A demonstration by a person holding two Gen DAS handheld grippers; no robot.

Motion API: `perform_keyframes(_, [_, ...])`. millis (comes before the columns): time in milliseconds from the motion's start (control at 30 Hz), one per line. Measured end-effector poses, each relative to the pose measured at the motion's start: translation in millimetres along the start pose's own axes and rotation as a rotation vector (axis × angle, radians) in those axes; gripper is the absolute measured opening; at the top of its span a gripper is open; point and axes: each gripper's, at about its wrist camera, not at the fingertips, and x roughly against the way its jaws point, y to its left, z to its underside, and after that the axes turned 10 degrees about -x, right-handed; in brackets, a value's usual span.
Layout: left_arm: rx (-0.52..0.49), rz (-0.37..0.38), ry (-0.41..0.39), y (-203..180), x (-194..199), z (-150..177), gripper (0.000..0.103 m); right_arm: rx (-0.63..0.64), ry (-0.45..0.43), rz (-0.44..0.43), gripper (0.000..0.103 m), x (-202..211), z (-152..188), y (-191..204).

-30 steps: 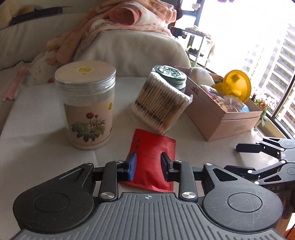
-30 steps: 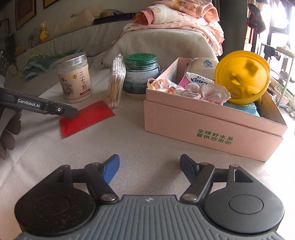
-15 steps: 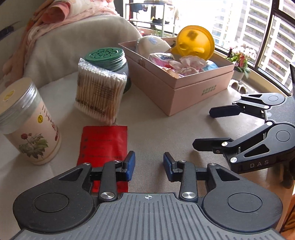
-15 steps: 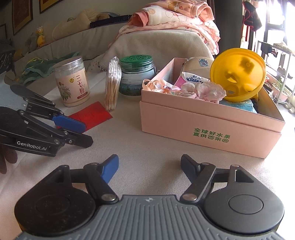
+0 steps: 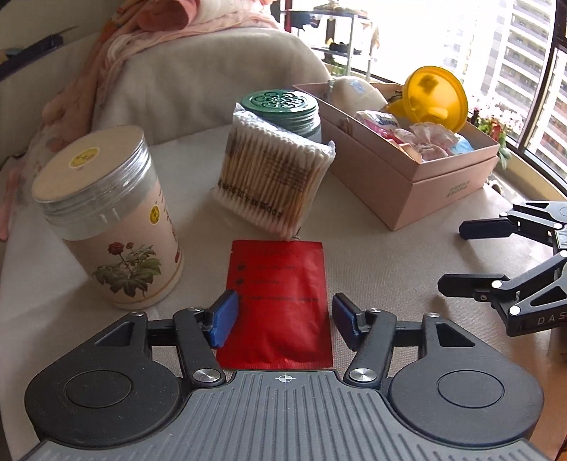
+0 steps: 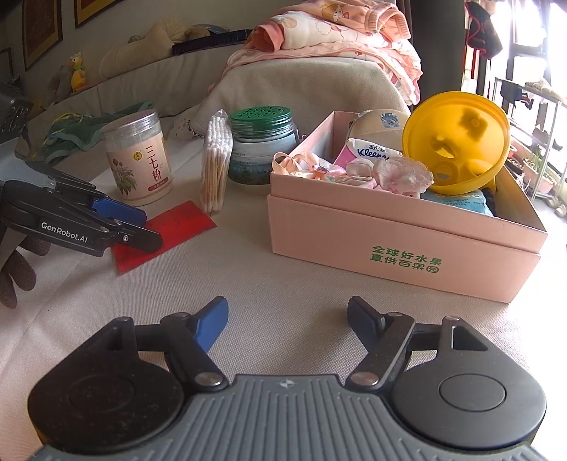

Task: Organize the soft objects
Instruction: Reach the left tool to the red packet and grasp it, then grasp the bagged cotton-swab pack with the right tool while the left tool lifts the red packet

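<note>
Ahead-left of left gripper [image 5: 283, 308]: flower-label jar [image 5: 110, 227], silver screw lid, upright on cloth-covered worktop [image 5: 389, 266]. Farther ahead, slightly right: green-lid jar [image 5: 283, 106], upright. Far ahead-right: yellow plastic dome [image 5: 436, 95], tilted on edge. Beyond worktop: beige sofa back [image 5: 212, 78], pink clothes [image 5: 159, 21] piled on top. Far right: window [image 5: 514, 53], high-rises outside; metal rack [image 5: 340, 35] near it. Far ahead-left of right gripper [image 6: 287, 315]: framed pictures [image 6: 39, 32] on wall, small plush toy [image 6: 78, 71].
</note>
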Motion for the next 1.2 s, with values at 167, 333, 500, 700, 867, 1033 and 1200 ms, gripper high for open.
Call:
perform_keyframes(167, [0.012,-0.027,-0.001,3,-11,-1,0.087,0.009,0.002,0.002,0.076,-1,0,1])
perform_keyframes(333, [0.016,-0.037,-0.013,7,-11,0,0.087,0.007,0.001,0.001,0.077,-1,1,1])
perform_keyframes(500, [0.022,-0.044,-0.015,2,-3,8,0.087,0.004,0.0,-0.001,0.077,-1,1,1])
perform_keyframes(700, [0.081,-0.062,-0.05,10,0,8,0.058,0.033,-0.057,-0.037,0.077,15,-15,8])
perform_keyframes(867, [0.119,-0.073,-0.097,9,4,17,0.057,0.085,-0.088,-0.075,0.077,23,-75,35])
perform_keyframes(1033, [0.169,-0.061,-0.137,12,9,24,0.056,0.075,0.016,-0.084,0.075,-24,-124,64])
perform_keyframes(1200, [0.233,-0.042,-0.193,21,14,34,0.056,0.077,0.119,-0.005,0.056,-74,-136,85])
